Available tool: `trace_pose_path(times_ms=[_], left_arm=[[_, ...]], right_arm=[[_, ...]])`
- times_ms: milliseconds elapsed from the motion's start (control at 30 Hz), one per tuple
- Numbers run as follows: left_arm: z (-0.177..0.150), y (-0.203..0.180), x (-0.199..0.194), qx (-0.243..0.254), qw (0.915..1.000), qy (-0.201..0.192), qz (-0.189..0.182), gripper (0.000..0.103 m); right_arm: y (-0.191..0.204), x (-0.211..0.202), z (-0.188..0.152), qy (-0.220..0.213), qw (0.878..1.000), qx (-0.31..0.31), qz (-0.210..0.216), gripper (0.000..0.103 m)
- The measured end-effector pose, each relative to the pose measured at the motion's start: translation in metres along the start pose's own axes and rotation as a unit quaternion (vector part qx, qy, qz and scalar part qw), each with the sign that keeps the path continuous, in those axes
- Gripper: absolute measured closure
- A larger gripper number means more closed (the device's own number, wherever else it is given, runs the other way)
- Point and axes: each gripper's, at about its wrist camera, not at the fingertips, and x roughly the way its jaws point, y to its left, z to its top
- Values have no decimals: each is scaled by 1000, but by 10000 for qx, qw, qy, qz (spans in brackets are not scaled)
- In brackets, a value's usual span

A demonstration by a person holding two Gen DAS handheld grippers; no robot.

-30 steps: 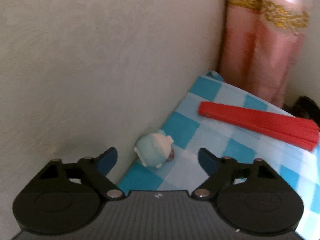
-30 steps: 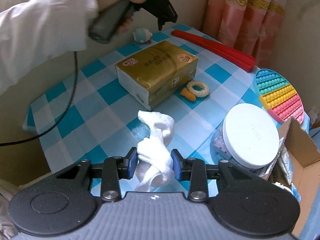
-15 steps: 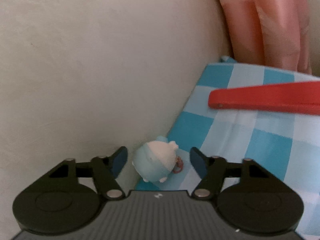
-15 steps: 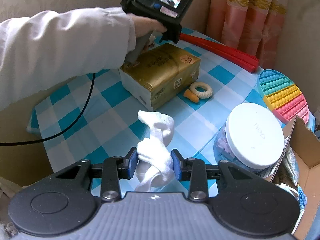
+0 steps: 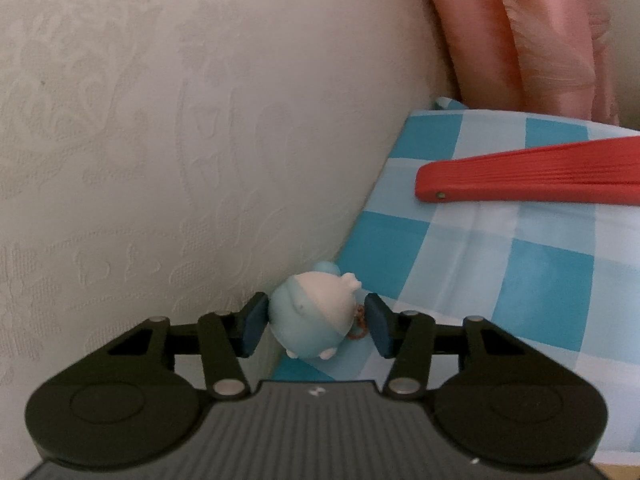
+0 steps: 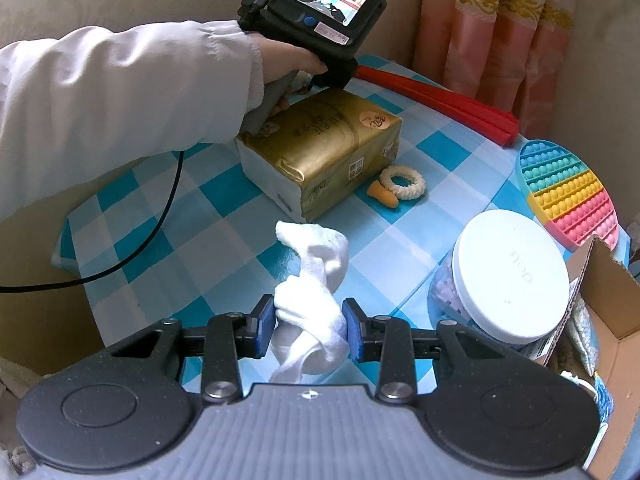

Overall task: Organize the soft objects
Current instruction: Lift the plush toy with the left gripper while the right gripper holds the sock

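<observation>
Left tongs have just been closing around the small blue toy at the table's back edge, while right tongs clamp the white cloth near the front; next, seemingly, comes lifting the toy without it slipping.

A table under a blue-and-white checked cloth carries a gold tissue pack, a white-lidded jar near its right edge and a red folded fan along its far edge.

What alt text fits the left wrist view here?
The left gripper has just been closing around a small blue-and-white squishy toy at the checkered tablecloth's edge by the wall. A folded red fan lies beyond.
</observation>
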Motion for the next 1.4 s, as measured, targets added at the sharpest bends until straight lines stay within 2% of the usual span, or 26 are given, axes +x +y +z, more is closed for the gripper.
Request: trace_pose_path(times_ms=[167, 300, 600, 867, 1067, 1267, 1400], left_arm=[[-2, 2, -5, 48, 9999, -42, -114, 52], [-3, 8, -18, 95, 9993, -134, -341, 53], [-5, 33, -53, 73, 9918, -3, -1278, 54], [-7, 48, -83, 108, 9872, -136, -1586, 54], [-12, 55, -109, 242, 9801, -248, -1952, 54], [-28, 54, -147, 647, 9681, -418, -2384, 54], [-40, 50, -176, 972, 9571, -606, -2663, 54]], right_arm=[[2, -1, 1, 6, 10000, 2, -36, 62], [1, -2, 1, -9, 10000, 34, -41, 62], [-8, -4, -4, -41, 9996, 276, 8, 62], [-13, -15, -7, -157, 9990, 417, -41, 62], [-14, -30, -10, -297, 9981, 518, -145, 62], [-21, -50, -14, -435, 9961, 640, -421, 62], [-38, -72, -18, -597, 9924, 828, -692, 62]])
